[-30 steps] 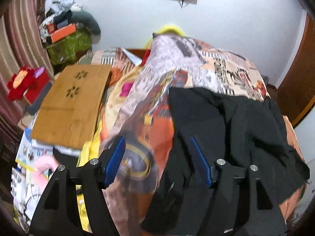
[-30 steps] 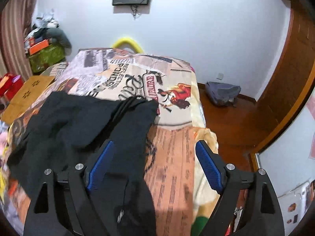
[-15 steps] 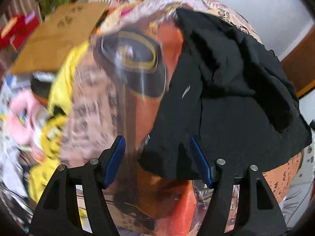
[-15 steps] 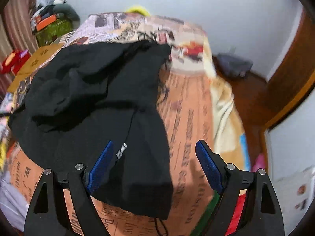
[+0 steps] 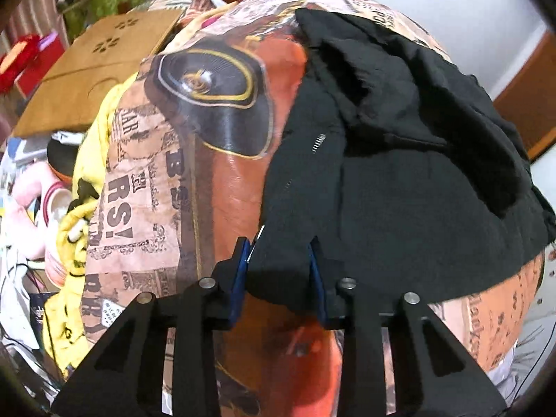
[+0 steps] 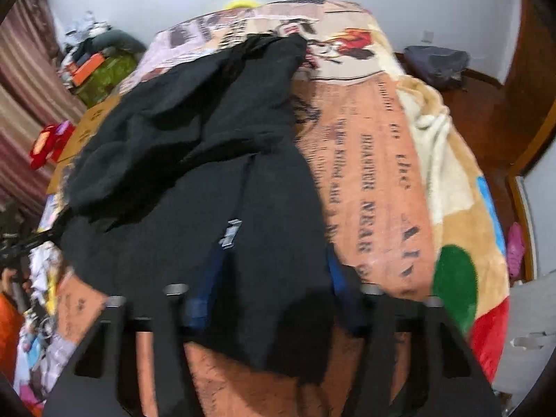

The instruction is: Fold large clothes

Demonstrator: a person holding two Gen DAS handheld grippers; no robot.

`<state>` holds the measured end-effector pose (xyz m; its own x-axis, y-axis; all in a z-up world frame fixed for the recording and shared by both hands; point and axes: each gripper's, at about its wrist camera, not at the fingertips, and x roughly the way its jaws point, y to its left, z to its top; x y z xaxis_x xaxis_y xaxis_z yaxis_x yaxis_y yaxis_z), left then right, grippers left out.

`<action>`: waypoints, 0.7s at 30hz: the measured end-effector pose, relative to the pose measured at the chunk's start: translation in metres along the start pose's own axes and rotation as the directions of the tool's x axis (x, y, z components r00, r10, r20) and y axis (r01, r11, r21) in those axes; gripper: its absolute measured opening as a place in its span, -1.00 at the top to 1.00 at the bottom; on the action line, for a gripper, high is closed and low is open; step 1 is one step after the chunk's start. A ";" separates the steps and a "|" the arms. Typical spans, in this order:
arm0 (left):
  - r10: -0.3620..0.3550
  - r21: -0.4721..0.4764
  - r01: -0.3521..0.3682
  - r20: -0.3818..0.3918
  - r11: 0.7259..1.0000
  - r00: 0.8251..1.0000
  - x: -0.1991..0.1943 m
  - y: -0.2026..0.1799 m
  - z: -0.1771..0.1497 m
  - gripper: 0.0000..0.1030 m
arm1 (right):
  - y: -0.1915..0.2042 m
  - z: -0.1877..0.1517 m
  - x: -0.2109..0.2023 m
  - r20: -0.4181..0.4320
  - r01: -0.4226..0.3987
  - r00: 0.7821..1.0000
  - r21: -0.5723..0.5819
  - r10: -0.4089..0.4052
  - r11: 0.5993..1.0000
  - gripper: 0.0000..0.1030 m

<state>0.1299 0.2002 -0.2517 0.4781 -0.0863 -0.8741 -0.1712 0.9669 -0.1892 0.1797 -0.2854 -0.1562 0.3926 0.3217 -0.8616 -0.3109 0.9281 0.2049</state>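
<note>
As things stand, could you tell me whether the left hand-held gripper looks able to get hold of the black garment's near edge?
Probably yes: the left hand-held gripper already has the near hem of the black garment between its blue pads, with nothing in the way on the printed bedspread.

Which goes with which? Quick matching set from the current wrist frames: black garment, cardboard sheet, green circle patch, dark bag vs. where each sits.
Things:
1. black garment
2. cardboard sheet
3. green circle patch
4. dark bag

Places:
A. on the wooden floor by the far wall
B. on the cream blanket at the bed's right edge
C. spread on the printed bedcover, near hem between both grippers' fingers
D. beside the bed, on the left

Pairs: 1-C, 2-D, 3-B, 4-A
</note>
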 end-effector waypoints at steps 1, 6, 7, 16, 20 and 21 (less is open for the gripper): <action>-0.010 0.009 0.010 0.002 1.000 1.000 -0.004 -0.004 -0.001 0.45 | 0.004 -0.001 -0.003 -0.003 0.002 1.000 -0.003 -0.002 1.000 0.33; -0.111 -0.027 0.114 0.077 0.993 0.991 -0.038 -0.009 0.002 0.53 | 0.011 0.007 -0.013 -0.020 -0.035 0.999 0.038 0.036 0.999 0.85; -0.136 -0.043 0.141 0.094 0.989 0.986 -0.046 -0.011 0.008 0.54 | 0.012 0.013 -0.018 -0.012 -0.058 0.998 0.047 0.058 0.997 0.86; -0.319 -0.061 0.350 0.284 0.935 0.904 -0.107 -0.033 0.107 0.57 | 0.048 0.095 -0.044 0.072 -0.094 0.993 -0.061 0.098 0.994 0.89; -0.322 -0.063 0.366 0.351 0.929 0.879 -0.112 -0.030 0.166 0.60 | 0.041 0.140 -0.037 0.111 -0.087 0.989 -0.089 0.096 0.992 0.89; -0.308 -0.067 0.353 0.355 0.933 0.883 -0.110 -0.030 0.175 0.61 | 0.034 0.152 -0.033 0.114 -0.088 0.989 -0.073 0.096 0.993 0.89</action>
<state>0.2339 0.2225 -0.0717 0.7806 -0.2889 -0.5543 -0.0490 0.8557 -0.5151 0.2875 -0.2358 -0.0501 0.4570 0.4290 -0.7792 -0.4066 0.8799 0.2460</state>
